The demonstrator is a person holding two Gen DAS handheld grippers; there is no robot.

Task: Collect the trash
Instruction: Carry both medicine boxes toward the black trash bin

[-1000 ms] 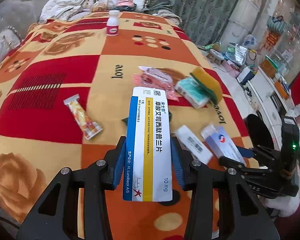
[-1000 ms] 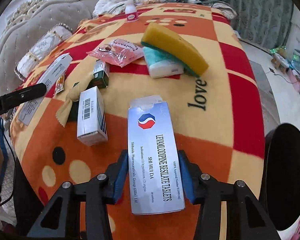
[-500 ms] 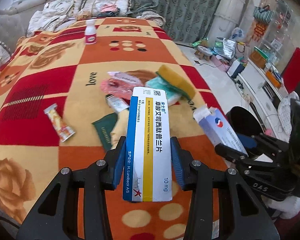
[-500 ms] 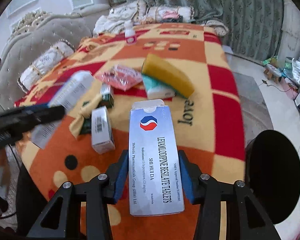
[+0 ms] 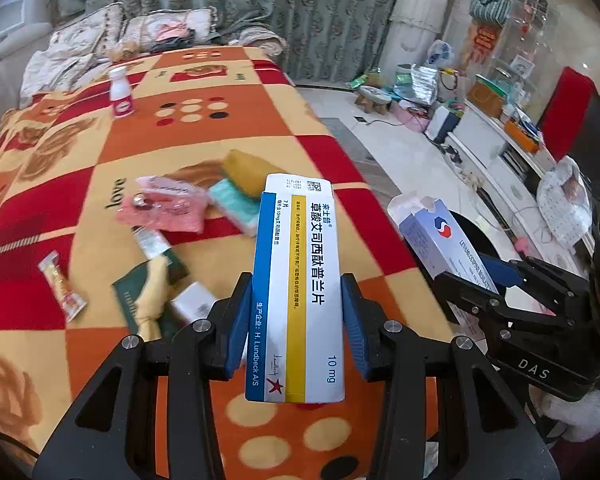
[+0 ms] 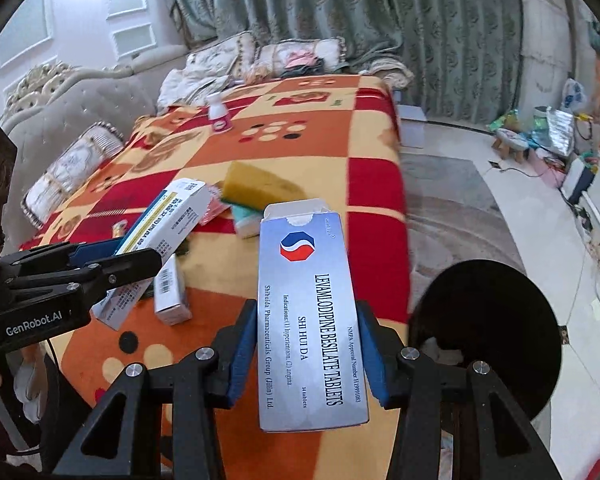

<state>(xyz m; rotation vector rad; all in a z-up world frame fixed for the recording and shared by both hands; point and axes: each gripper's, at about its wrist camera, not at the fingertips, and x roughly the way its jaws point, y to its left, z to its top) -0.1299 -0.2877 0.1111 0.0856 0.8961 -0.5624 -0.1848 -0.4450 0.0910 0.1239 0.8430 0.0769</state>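
Note:
My left gripper (image 5: 296, 312) is shut on a white, blue and yellow medicine box (image 5: 298, 280), held lengthwise above the blanket-covered table (image 5: 228, 128). My right gripper (image 6: 308, 344) is shut on a pale blue tablet box (image 6: 308, 312) with an open top flap. Each gripper and its box also shows in the other view: the right gripper (image 5: 484, 272) with the pale blue box (image 5: 440, 236), and the left gripper (image 6: 112, 256) with the blue and yellow box (image 6: 168, 220). A black round bin (image 6: 488, 332) stands on the floor just right of the table, below my right gripper.
On the blanket lie a yellow sponge (image 5: 248, 172), a teal packet (image 5: 236, 204), a pink wrapper (image 5: 164, 204), a snack wrapper (image 5: 62, 286), a small white box (image 6: 170, 292), a green packet with a yellow cloth (image 5: 148, 300) and a white bottle (image 5: 121, 94). Sofa cushions (image 6: 72, 160) sit left.
Both grippers have lifted and swung right with their boxes, away from the litter and toward the table's edge. The black bin has come closer into the right wrist view. The grips are unchanged.

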